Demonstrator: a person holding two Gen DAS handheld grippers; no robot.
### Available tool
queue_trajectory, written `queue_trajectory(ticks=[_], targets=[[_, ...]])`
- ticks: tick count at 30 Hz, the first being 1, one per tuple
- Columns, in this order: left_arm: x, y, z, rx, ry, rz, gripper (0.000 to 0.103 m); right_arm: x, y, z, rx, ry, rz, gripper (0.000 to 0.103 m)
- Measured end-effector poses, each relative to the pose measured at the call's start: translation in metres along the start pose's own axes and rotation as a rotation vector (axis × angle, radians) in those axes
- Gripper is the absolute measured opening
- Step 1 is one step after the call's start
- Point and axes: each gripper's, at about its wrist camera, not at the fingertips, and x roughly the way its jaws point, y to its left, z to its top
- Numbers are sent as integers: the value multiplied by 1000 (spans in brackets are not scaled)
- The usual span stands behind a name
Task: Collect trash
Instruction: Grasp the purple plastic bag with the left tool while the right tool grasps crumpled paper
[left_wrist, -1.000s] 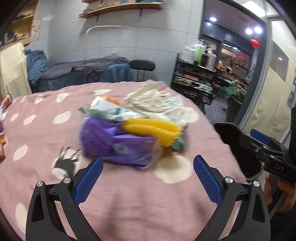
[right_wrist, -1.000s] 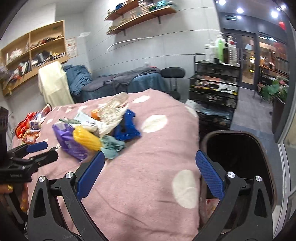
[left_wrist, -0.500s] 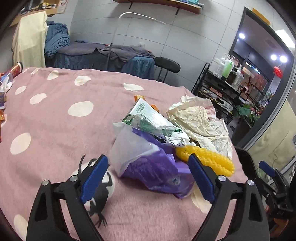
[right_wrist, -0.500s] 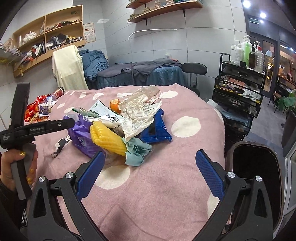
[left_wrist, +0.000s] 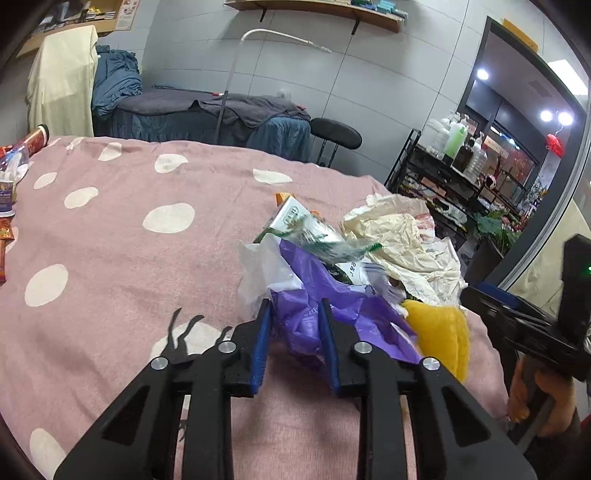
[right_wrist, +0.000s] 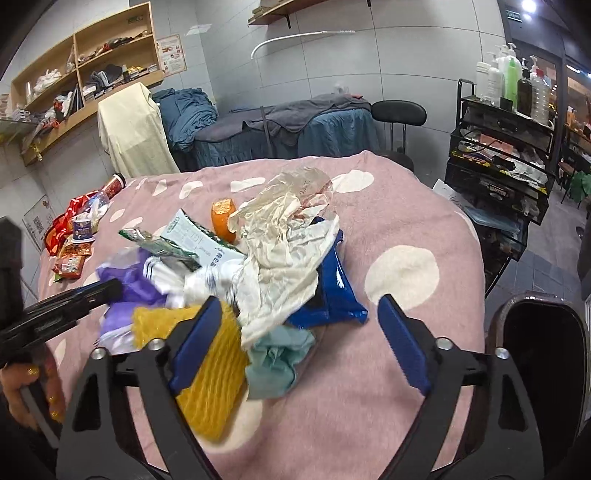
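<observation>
Between the narrowed left claw (left_wrist: 293, 308) pads, purple bag (left_wrist: 325, 325); right claw (right_wrist: 299, 306) wide.

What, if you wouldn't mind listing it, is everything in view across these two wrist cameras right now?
purple plastic bag: one, purple, near edge of the pile, between the left fingers
yellow foam net: one, yellow, front of pile
teal tissue: one, teal, beside the net
blue wrapper: one, blue, right side of pile
crumpled paper: one, cream, atop pile
green-white packet: one, pile's far left
orange peel: one, orange, behind pile
trash bin: one, dark, right of the bed
polka-dot blanket: one, pink
left gripper: closed on the bag
right gripper: open over the pile
</observation>
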Motion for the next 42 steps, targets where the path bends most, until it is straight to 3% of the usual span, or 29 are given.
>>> queue_trajectory(ticks=[2,6,10,14,18,25,35,42], targets=[[-9,4,0,-13,-15,-3,19,13,1,5,-4,21,-6,69],[-26,12,0,-28,-48,-2,19,33,-1,12,-1,64,15,28],[-33,18,-2,-37,-53,-4,19,27,1,12,-6,30,27,14],[-40,20,-1,-63,-64,-39,19,9,3,11,-16,-22,40,9],[-55,4,1,-5,-103,5,19,-17,8,7,-45,-82,31,8],[-79,-24,11,30,-166,-44,19,-63,6,-1,-33,-164,47,7],[-57,-91,7,147,-121,-173,19,-130,-23,-20,36,-257,-7,7],[-43,-124,1,175,-86,-257,19,-168,-55,-43,115,-295,-77,7]])
